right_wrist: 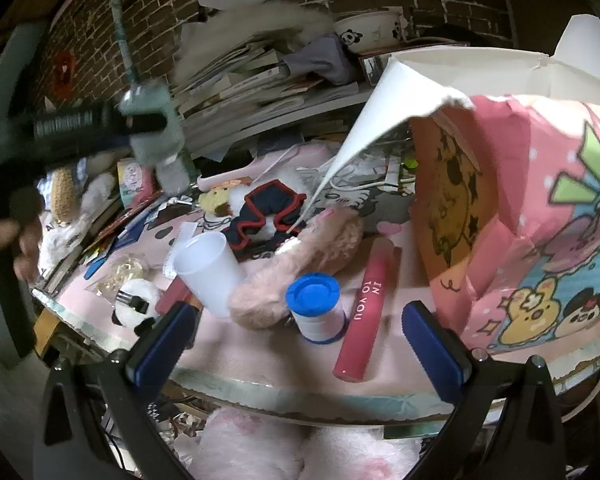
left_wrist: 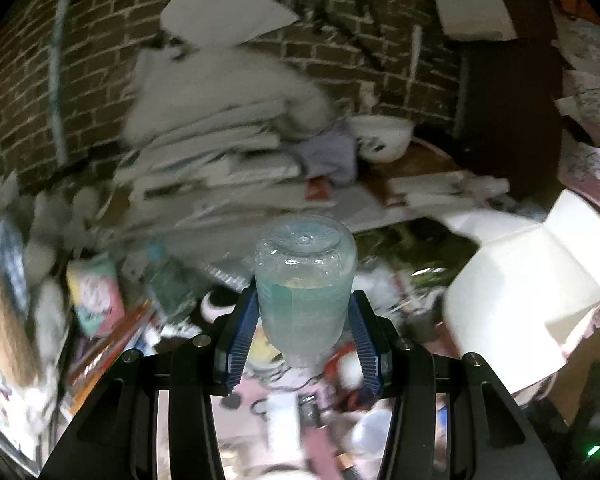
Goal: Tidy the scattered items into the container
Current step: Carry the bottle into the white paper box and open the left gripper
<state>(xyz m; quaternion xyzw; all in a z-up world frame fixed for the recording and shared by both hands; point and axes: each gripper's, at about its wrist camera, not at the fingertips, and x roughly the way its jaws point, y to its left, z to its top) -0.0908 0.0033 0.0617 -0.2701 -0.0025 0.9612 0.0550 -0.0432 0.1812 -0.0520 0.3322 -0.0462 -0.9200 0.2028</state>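
Your left gripper pinches the clear bottle low on its body, above the table's clutter. It's part-full and top-heavy; swing hard toward the paper bag and it may slip. Right gripper spread, empty.

My left view is dim and motion-blurred; my right is sharper; fisheye bends both, with black corners.
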